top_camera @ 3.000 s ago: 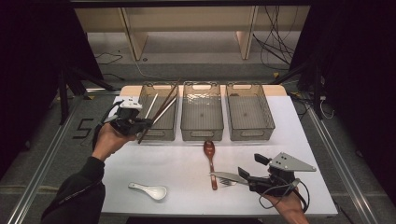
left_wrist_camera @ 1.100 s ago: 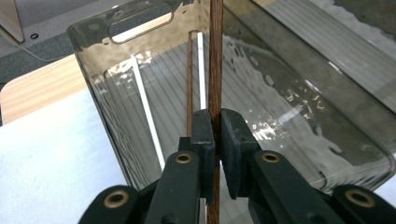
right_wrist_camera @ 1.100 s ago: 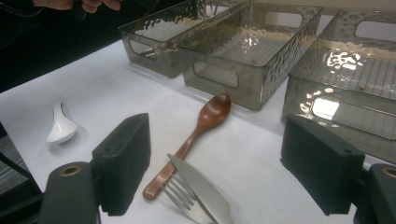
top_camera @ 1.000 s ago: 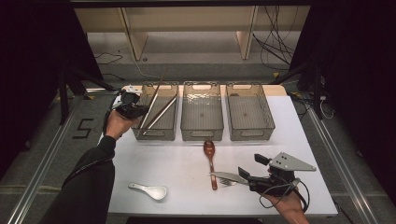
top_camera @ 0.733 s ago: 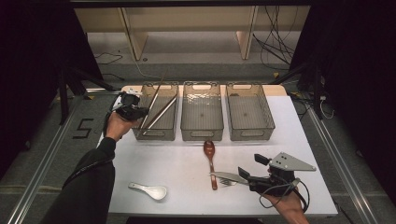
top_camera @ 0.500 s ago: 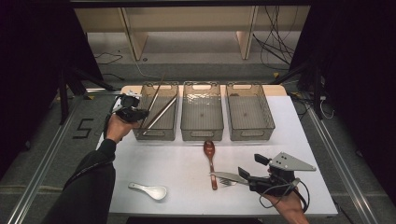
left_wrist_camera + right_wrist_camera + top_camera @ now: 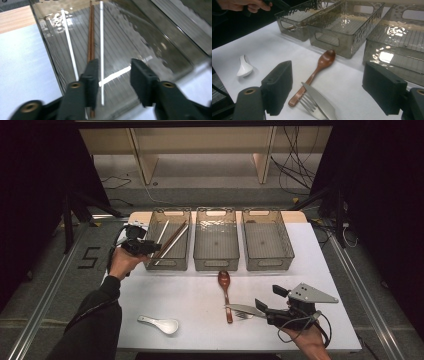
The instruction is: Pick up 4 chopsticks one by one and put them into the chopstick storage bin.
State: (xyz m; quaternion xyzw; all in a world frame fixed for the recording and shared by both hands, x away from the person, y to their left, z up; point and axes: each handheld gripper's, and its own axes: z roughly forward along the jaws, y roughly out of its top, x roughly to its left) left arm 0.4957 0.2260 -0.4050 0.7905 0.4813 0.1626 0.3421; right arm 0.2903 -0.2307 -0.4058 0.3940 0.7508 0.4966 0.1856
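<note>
My left gripper (image 7: 150, 247) sits at the near end of the left bin (image 7: 167, 262), left of centre in the high view. Its jaws have just been opening and now stand apart, pressing on nothing. The brown chopsticks (image 7: 90, 37) lie released in that bin between two white chopsticks (image 7: 101, 37), running to the top of the left gripper view. My right gripper (image 7: 260, 309), lower right, is spread wide over a knife (image 7: 320, 101) and fork (image 7: 308, 105), beside the wooden spoon (image 7: 320, 65).

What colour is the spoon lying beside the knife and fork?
Reddish brown; the wooden spoon shows best in the right gripper view.
</note>
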